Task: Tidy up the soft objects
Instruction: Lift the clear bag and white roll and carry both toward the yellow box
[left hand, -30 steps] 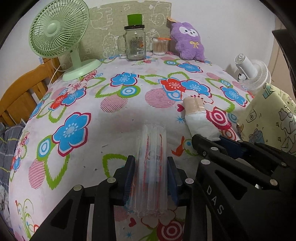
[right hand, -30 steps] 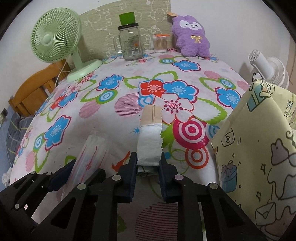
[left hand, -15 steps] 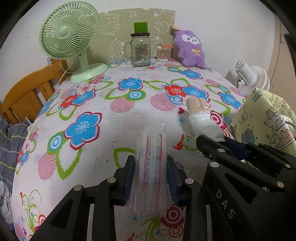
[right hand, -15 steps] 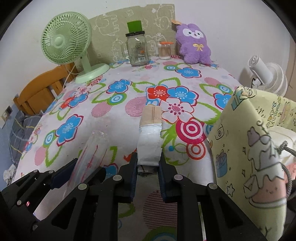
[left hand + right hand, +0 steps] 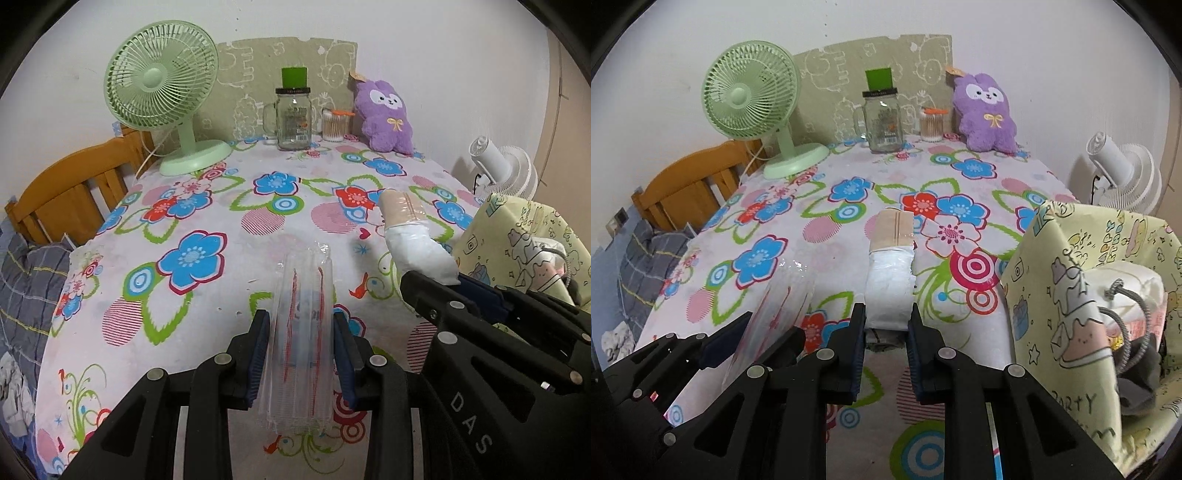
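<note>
Left tool clamped on a clear, red-striped plastic packet, right tool clamped on a white-and-beige wrapped packet, both carried above the flowered worktop. Yellow cartoon gift bag open just right of the right tool, probably the destination. Risks: slippery film sliding from the pads; soft bag wall folding under a nudge; tools colliding side by side.
</note>
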### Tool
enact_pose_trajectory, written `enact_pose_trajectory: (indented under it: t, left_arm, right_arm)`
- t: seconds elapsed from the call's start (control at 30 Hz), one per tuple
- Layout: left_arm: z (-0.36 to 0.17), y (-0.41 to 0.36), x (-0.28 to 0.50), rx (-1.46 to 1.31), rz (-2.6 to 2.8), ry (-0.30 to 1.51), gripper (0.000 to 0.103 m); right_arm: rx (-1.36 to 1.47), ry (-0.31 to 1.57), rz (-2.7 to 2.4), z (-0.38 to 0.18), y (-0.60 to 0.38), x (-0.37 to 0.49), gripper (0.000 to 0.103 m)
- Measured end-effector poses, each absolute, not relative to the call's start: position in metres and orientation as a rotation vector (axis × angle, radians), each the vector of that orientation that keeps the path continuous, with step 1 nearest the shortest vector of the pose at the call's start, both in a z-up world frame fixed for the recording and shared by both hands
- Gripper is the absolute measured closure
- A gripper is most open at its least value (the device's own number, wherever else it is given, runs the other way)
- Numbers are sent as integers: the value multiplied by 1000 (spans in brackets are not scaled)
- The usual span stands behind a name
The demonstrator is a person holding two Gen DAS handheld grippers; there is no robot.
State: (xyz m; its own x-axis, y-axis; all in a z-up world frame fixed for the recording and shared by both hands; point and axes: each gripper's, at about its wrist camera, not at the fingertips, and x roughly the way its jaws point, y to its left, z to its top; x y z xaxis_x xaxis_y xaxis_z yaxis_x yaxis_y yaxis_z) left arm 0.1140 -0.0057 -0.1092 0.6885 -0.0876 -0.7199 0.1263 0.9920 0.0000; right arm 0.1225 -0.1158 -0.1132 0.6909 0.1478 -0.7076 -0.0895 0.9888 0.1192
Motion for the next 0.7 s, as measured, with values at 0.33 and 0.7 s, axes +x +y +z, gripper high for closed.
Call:
enact_pose_trajectory:
  t: [0.33, 0.7]
  left_arm:
    - [-91, -4, 96, 45, -111, 751, 69]
    - [-67, -6, 80, 48, -105, 696, 69]
  right_arm:
    - [65, 746, 148, -91, -114, 104, 80]
    - [62, 696, 160, -67, -117, 88, 80]
